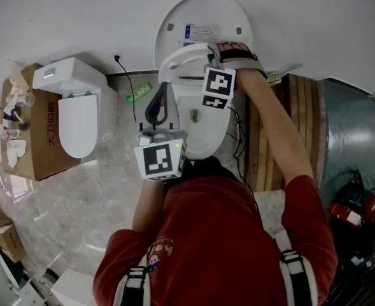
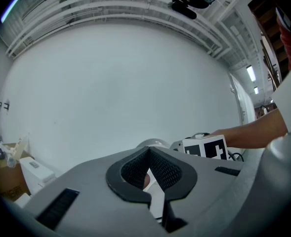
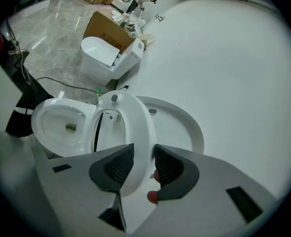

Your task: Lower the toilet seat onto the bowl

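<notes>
Two pads of the right gripper (image 3: pixel 144 157) clamp the rim of the seat (image 3: pixel 135 127). It stands tilted between the upright lid (image 3: pixel 185 127) and the bowl (image 3: pixel 56 125), at the bowl's twelve o'clock in the head view. We judge it best to hold firm, swing the seat slowly about its hinge, and release only once it rests on the bowl. Only the right gripper view shows that grip, while the head view alone places the left gripper (image 2: pixel 148 154), jaws closed on nothing, near the bowl's nine o'clock rim, where it should stay out from under the seat.
</notes>
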